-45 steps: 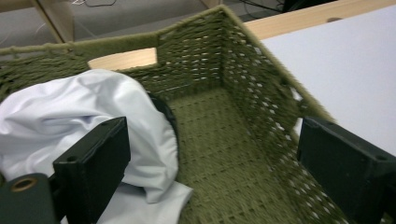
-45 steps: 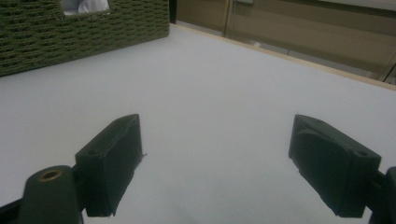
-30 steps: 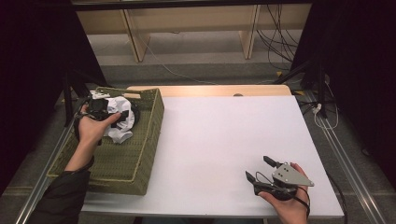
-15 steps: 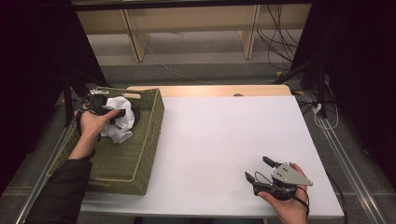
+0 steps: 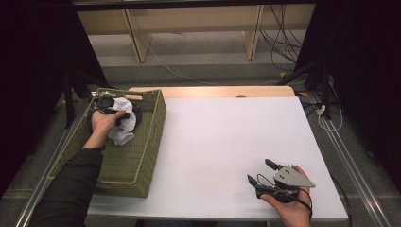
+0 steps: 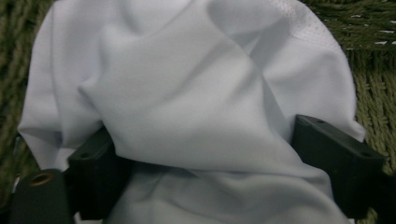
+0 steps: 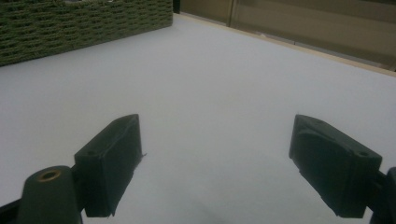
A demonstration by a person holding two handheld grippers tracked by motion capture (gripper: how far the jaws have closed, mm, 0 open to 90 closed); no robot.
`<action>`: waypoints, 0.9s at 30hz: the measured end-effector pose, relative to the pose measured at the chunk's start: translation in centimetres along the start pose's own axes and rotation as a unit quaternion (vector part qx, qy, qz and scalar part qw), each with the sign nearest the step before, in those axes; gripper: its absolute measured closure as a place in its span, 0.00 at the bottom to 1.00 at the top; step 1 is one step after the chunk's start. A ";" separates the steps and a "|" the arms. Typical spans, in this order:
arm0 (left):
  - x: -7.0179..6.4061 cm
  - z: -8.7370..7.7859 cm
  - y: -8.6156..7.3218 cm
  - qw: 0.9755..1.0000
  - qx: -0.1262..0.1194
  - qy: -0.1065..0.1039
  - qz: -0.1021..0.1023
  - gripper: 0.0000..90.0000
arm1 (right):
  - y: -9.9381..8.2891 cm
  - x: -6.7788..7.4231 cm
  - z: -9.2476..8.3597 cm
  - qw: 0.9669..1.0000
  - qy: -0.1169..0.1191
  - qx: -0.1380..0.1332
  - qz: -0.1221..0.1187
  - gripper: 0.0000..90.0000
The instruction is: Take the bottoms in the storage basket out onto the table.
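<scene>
Left gripper (image 6: pixel 201 154) inside basket (image 5: pixel 142 156), fingers just closing around white cloth (image 6: pixel 187 93), not yet clenched. Right gripper (image 7: pixel 219 163) well right of basket on table (image 5: pixel 227 142), fingers spread, empty.

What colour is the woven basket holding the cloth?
Olive green basket, clearest in the high view.

Cloth (image 6: pixel 187 107), frame centre: plain white. Basket (image 5: pixel 137 156), left: olive-green weave. Table (image 5: pixel 227 142): white, pale wooden far edge.
</scene>
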State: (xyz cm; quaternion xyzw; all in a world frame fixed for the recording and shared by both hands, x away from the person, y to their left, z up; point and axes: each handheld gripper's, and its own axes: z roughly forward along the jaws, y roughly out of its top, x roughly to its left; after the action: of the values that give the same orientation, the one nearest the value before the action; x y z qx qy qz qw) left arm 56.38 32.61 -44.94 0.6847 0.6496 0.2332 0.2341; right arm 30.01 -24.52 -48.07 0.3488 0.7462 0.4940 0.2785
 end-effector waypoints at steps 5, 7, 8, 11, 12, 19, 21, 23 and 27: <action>-0.2 0.2 0.0 1.000 -0.016 -0.022 -0.007 0.50 | 0.0 0.0 0.0 1.000 0.001 0.002 -0.001 0.20; -0.2 0.1 -0.1 0.999 -0.022 -0.033 -0.001 0.71 | -0.1 -0.1 -0.1 1.000 0.000 0.006 -0.001 0.20; -0.3 0.1 -0.2 0.999 -0.029 -0.035 0.001 0.71 | -0.1 -0.1 -0.1 1.000 0.000 0.006 -0.001 0.20; -0.3 -0.4 -0.2 0.998 -0.037 -0.041 0.009 0.80 | -0.1 -0.1 -0.1 1.000 0.000 0.008 0.002 0.20; -0.2 -0.6 -0.2 0.998 -0.040 -0.042 0.011 0.81 | 0.0 0.0 -0.1 1.000 0.000 0.008 0.000 0.20; 0.3 -2.6 -0.4 0.996 -0.072 -0.049 0.031 0.82 | 0.0 0.0 0.0 1.000 0.001 0.004 0.000 0.21; 0.4 -3.3 -0.4 0.995 -0.082 -0.049 0.039 0.82 | 0.0 0.0 0.0 1.000 0.000 0.003 0.000 0.21; 0.4 -3.9 -0.4 0.994 -0.092 -0.050 0.041 0.82 | 0.0 0.0 0.0 1.000 0.000 0.003 0.000 0.21; 0.3 -5.3 -0.3 0.991 -0.114 -0.052 0.052 0.82 | 0.0 0.1 0.0 1.000 0.001 0.005 0.002 0.21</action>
State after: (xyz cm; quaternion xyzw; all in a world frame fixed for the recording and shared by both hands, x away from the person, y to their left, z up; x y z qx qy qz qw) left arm 52.81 32.98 -41.00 0.6976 0.5694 0.2811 0.3319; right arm 29.99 -24.46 -48.08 0.3514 0.7480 0.4913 0.2751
